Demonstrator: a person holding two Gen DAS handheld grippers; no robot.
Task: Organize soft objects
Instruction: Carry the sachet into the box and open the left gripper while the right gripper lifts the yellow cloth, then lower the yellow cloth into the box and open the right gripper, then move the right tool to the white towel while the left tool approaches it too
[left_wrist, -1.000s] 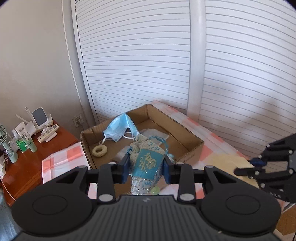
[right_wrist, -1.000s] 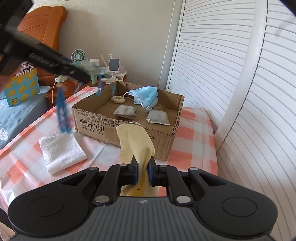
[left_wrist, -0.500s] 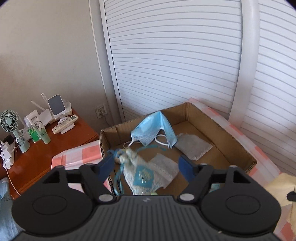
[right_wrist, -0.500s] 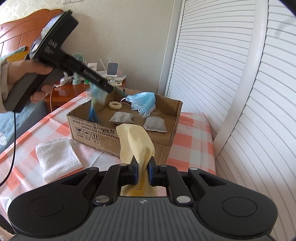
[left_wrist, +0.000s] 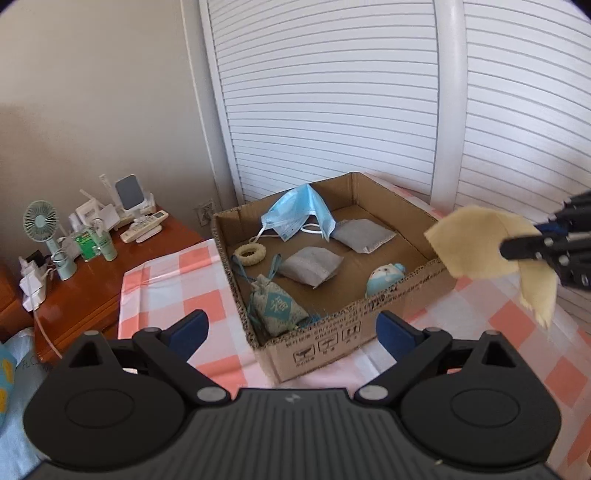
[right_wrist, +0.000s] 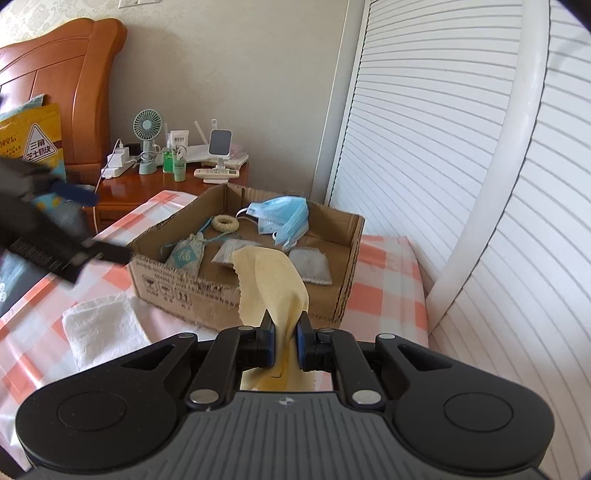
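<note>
Cloth (right_wrist: 271, 280) pinched in my right gripper (right_wrist: 284, 341); left gripper (left_wrist: 291, 334) wide, empty; I'd lower it over box (right_wrist: 184, 284) at twelve o'clock

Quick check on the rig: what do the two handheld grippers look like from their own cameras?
Both match: the left gripper and the right gripper each have a black ribbed body with a small logo, two round housings, black linkage arms with silver pivot screws, and blue finger pads. No cables or sleeves show.

Pale yellow cloth (right_wrist: 271, 280); light blue mask (left_wrist: 297, 214); brown box (left_wrist: 332, 336) (black printed symbols); orange-white checked tablecloth (left_wrist: 166, 280).
</note>
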